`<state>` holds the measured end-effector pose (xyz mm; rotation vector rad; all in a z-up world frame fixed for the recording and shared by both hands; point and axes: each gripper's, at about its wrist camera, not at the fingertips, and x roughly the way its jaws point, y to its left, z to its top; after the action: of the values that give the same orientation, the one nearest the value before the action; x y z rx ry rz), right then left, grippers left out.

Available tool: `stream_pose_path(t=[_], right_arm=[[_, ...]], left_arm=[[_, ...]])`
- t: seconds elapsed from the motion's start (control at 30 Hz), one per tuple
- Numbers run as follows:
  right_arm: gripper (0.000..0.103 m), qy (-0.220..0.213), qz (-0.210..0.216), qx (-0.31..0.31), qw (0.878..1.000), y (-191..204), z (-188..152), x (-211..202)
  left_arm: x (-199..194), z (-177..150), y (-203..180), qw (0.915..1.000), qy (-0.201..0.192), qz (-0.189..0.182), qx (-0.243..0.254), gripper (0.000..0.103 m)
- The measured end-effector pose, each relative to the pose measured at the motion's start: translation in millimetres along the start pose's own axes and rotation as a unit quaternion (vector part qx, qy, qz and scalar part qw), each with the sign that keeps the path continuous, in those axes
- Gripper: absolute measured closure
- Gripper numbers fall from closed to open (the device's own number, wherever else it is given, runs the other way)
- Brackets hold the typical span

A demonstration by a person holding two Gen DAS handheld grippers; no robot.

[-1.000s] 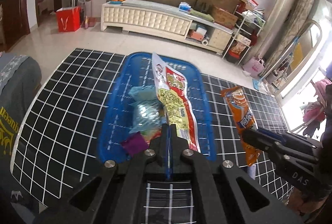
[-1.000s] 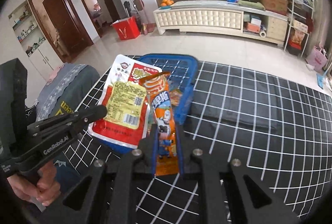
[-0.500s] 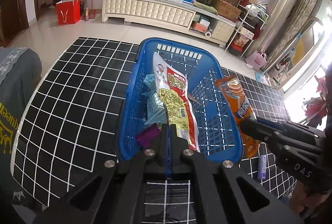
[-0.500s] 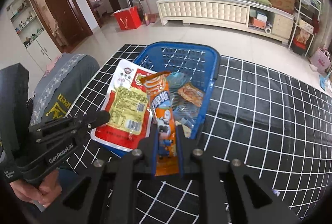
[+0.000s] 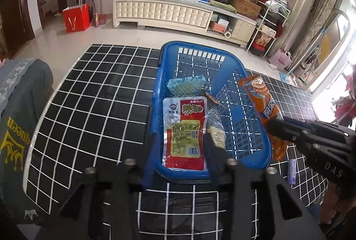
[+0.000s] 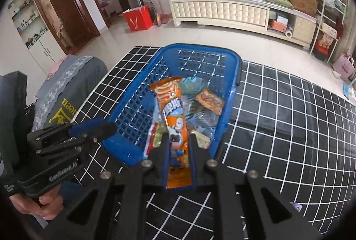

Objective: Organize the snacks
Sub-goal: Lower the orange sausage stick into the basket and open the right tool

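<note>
While the left gripper (image 5: 181,140) hangs over the near end of the blue basket (image 5: 255,151), its jaws have just been opening and now stand spread, and the red and yellow snack packet (image 5: 184,129) lies flat in the basket between them, apparently free of the pads. The right gripper (image 6: 178,151) pinches the lower end of a long orange snack packet (image 6: 172,111), which stands tilted above the basket's contents on the black grid-patterned table (image 6: 289,129).
</note>
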<state>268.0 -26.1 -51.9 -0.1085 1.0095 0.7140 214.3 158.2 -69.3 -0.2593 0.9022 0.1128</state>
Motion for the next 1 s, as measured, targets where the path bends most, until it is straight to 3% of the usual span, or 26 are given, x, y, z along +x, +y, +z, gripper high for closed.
stream_pose_path(t=[0.3,0.47,0.7,0.93,1.0], right_arm=[[0.083,-0.003,-0.016,-0.005,1.000,0,17,2],[0.083,0.025,-0.028,0.014,0.999,0,24,20],[0.083,0.068,-0.077,0.031,0.994,4,29,58],[0.083,0.072,-0.114,0.028,0.990,5,38,72],[0.072,0.069,-0.115,0.039,0.990,3,38,70]], left_arm=[[-12,15,5,0.9994,-0.023,0.000,0.027,0.037],[-7,27,10,0.9982,-0.031,0.019,0.047,0.035],[9,34,22,0.9990,-0.023,0.010,0.037,0.035],[16,34,26,0.9986,-0.017,0.009,0.049,0.035],[16,32,28,0.9987,-0.017,0.008,0.046,0.035]])
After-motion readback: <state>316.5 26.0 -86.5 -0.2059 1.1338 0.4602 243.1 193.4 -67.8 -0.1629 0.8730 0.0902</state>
